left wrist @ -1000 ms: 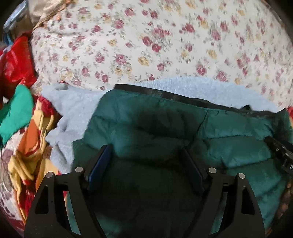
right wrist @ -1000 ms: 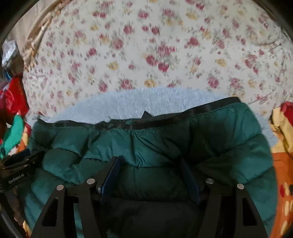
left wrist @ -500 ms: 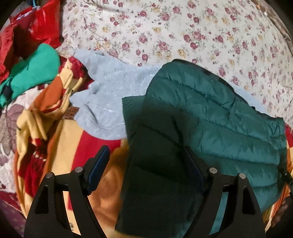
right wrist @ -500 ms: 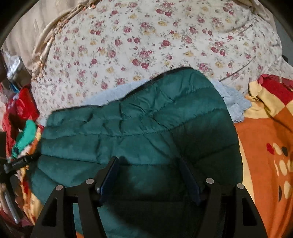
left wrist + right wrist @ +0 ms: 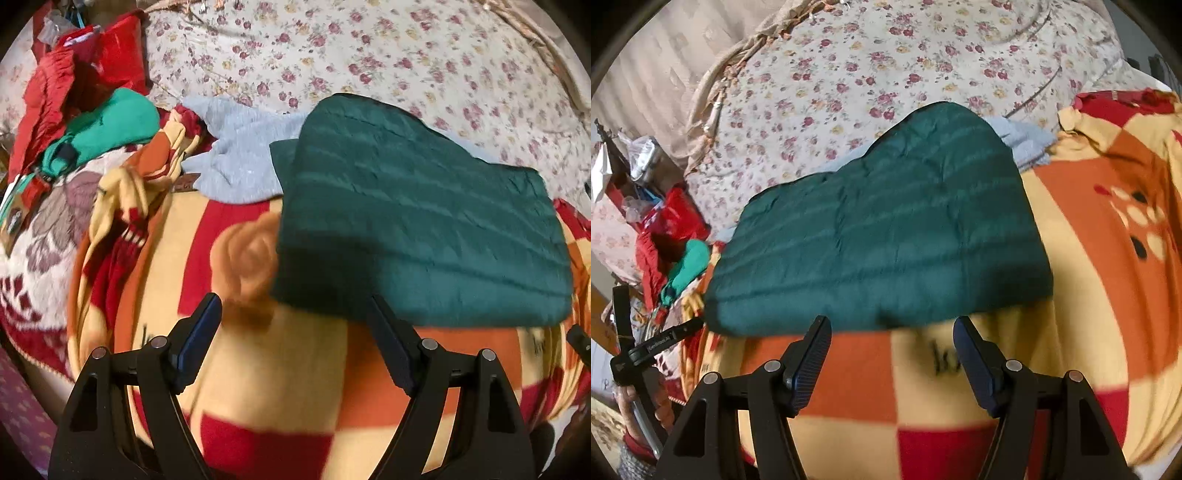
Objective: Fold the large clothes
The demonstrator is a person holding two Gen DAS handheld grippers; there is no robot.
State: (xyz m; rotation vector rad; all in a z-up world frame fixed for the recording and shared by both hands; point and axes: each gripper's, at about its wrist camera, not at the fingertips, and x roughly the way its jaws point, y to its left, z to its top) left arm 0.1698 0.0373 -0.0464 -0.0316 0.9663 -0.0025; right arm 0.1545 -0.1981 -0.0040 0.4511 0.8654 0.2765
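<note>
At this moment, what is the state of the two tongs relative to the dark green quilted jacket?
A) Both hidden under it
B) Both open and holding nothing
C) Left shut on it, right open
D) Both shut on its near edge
B: the left tongs and right tongs stand spread with nothing between their fingers, while the folded green jacket lies flat on the blanket just beyond them.

Bare blanket [image 5: 280, 373] before folded jacket [image 5: 424, 229].

home bedroom | floral bedsheet [image 5: 886, 74] | patterned blanket [image 5: 295, 387] | clothes pile [image 5: 92, 110]
</note>
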